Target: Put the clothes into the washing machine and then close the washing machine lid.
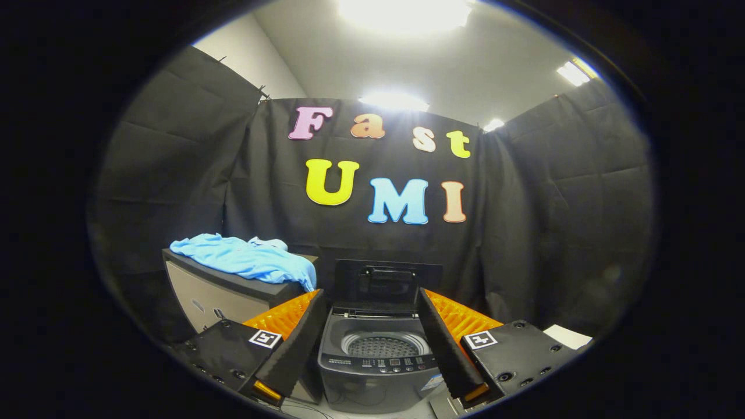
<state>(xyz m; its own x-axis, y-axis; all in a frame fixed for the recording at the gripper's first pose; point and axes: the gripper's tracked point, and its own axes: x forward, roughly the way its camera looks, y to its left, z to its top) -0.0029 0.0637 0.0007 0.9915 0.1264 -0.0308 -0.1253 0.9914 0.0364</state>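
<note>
A dark grey top-loading washing machine (pixel 378 355) stands just ahead of me, framed between my two fingers. Its lid (pixel 387 285) is raised upright at the back, and the round perforated drum (pixel 384 346) inside looks empty. A light blue garment (pixel 247 259) lies crumpled on top of a grey cabinet (pixel 218 294) to the left of the machine, beyond my left finger. My gripper (pixel 372 326) is open, its fingers spread wide to either side of the washer with nothing between them.
Black cloth walls close the booth behind and on both sides. A white object (pixel 567 336) lies low at the right, beyond my right finger. Ceiling lights shine overhead.
</note>
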